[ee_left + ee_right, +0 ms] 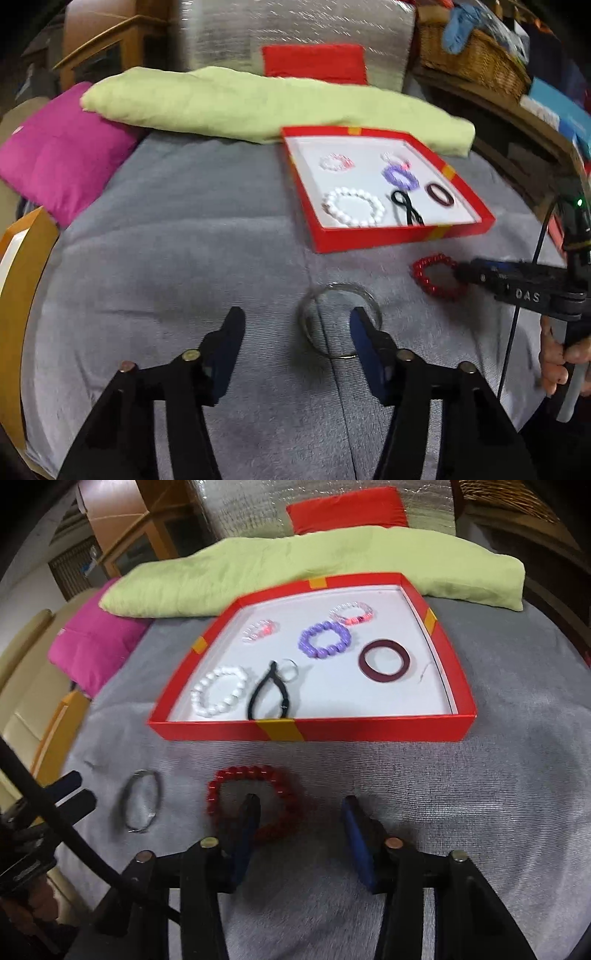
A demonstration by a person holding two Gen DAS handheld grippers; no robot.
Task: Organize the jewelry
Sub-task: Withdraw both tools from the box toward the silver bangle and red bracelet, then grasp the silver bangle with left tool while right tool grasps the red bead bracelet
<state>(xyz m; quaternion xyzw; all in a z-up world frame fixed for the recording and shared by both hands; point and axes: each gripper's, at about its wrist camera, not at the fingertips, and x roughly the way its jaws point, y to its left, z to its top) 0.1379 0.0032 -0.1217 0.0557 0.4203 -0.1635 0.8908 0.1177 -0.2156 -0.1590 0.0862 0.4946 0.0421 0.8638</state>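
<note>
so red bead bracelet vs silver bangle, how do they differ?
The red bead bracelet is chunky red beads; the silver bangle is a thin plain metal ring. The bracelet has one finger of the right claw inside its loop; the bangle has the left claw's. Both lie on the grey cloth, outside the red tray.

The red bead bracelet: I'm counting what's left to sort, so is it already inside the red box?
No, the red bead bracelet lies on the grey cloth in front of the red box.

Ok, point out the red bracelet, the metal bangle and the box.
red bracelet (236,775): right wrist view, far beads.
metal bangle (157,794): right wrist view, right rim.
box (369,731): right wrist view, near wall.
</note>
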